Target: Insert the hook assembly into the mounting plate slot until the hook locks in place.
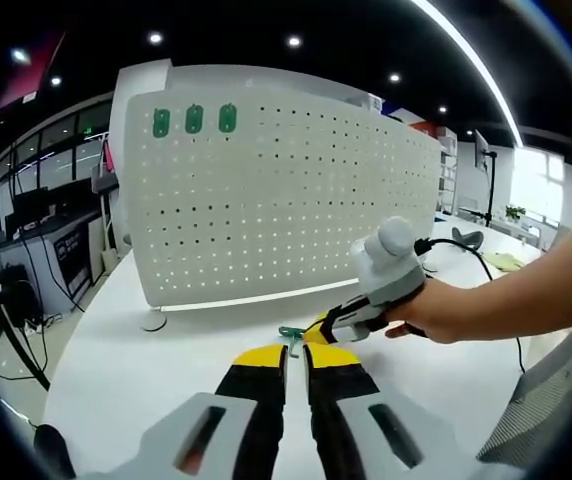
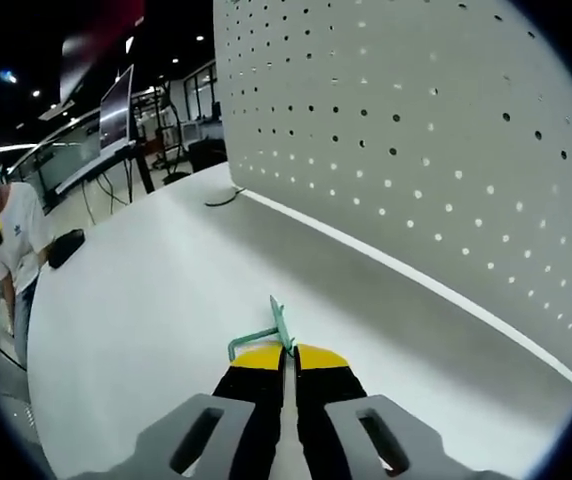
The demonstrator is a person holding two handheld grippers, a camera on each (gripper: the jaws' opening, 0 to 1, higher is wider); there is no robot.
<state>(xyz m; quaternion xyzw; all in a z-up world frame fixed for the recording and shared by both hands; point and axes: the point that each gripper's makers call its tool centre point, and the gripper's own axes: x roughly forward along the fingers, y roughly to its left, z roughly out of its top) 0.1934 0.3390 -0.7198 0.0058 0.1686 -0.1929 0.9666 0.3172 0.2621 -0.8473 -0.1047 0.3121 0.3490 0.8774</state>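
A white pegboard (image 1: 286, 190) stands upright on the white table (image 1: 116, 370). Three green hook pieces (image 1: 194, 119) sit in its top left corner. In the left gripper view my left gripper (image 1: 296, 352) is low over the table with its yellow-tipped jaws shut on nothing. Just beyond it, a hand holds my right gripper (image 1: 318, 328), which grips a small green hook assembly (image 1: 291, 333). In the right gripper view my right gripper (image 2: 294, 352) is shut on the green hook assembly (image 2: 266, 330), which sticks out up and to the left above the table (image 2: 146, 300). The pegboard (image 2: 446, 150) rises close on the right.
A black cable (image 1: 486, 275) trails across the table behind the hand. The pegboard's round foot (image 1: 153, 321) rests on the tabletop. A person in a white shirt (image 2: 11, 240) stands past the table edge, with desks and monitors (image 2: 116, 100) behind.
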